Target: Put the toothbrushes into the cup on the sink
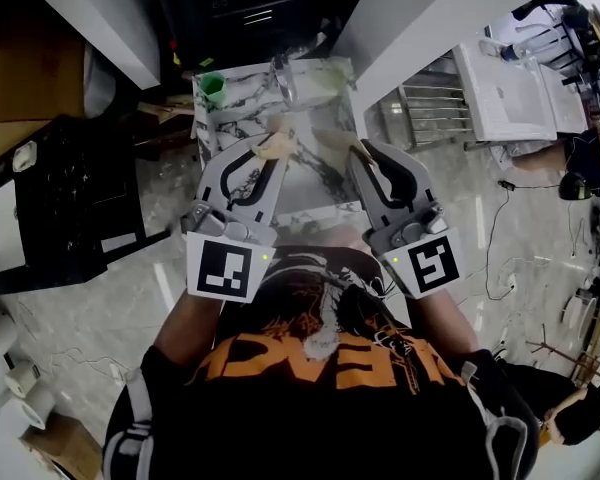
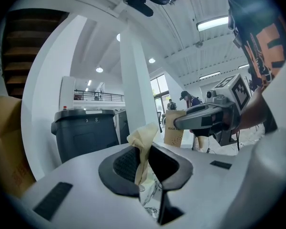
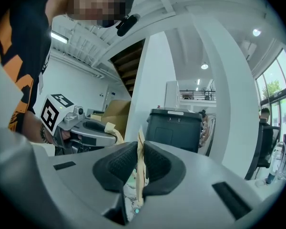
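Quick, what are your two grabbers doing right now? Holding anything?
Left gripper: closed on a crumpled beige piece.
Right gripper: closed on a thin beige strip.

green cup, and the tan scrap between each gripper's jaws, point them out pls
green cup [image 1: 212, 87]: head view, its green body.
left tan scrap [image 2: 142, 142]: left gripper view, the crumpled upper part.
right tan scrap [image 3: 140, 162]: right gripper view, the thin edge between the jaws.
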